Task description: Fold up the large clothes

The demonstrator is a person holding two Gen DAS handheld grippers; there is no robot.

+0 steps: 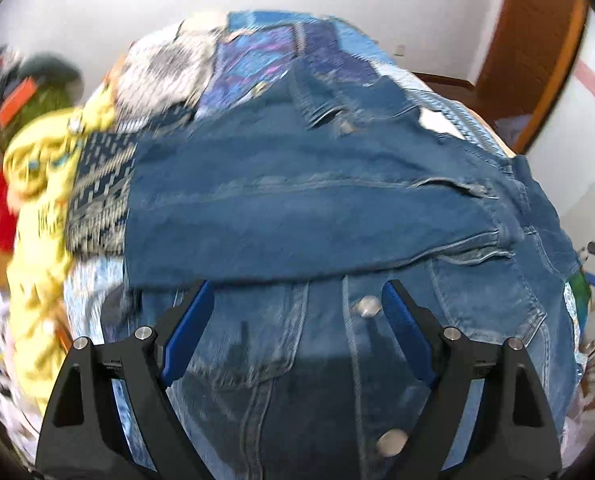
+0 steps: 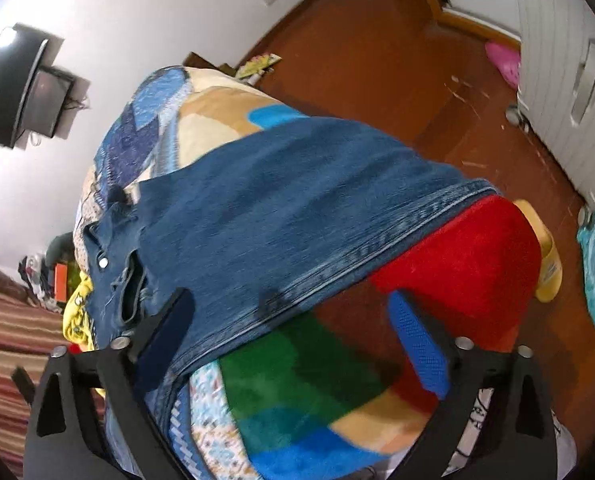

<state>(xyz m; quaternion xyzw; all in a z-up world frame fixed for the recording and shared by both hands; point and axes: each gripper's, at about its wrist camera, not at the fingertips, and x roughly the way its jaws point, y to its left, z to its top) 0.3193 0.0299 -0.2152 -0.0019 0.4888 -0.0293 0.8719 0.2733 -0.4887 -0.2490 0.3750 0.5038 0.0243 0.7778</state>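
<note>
Left wrist view: the left gripper (image 1: pixel 297 300) is seen spread wide with nothing between its fingers, low in the frame above a denim jacket (image 1: pixel 317 208) filling the centre. In the right wrist view, the right gripper (image 2: pixel 293 316) is likewise released, and the jacket's hem (image 2: pixel 377 248) is laid across a multicoloured blanket (image 2: pixel 317 380).

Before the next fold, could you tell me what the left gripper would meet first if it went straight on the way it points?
Most likely the denim jacket: the open left gripper points down at its buttoned front, near the folded-over sleeve. Depth is unclear.
</note>
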